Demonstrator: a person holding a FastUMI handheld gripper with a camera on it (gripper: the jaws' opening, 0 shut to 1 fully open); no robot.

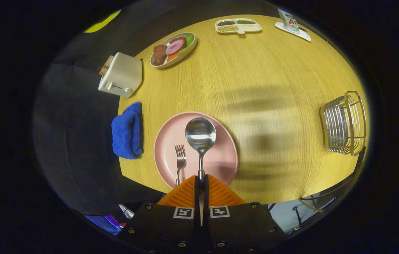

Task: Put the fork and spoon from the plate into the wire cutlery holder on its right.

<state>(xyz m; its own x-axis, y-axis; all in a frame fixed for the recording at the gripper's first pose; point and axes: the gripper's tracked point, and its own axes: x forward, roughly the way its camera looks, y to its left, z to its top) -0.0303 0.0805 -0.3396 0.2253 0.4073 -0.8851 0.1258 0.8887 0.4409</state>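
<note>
Your gripper (201,181) clamps spoon (200,137) handle, bowl pointing away, above plate (220,158); fork (180,160) stays there; swing toward holder (344,123), right of frame.

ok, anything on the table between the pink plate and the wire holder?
Nothing: bare wood between pink plate and wire holder in the gripper view. Gripper is shut on the spoon; fork lies on the plate.

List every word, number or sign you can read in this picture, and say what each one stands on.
Card in the far stand: red letters, too blurred and cut off to read.
Claw, shut on the spoon: two square black-and-white code marks, no words.
Toaster and wire holder: no writing seen.
</note>
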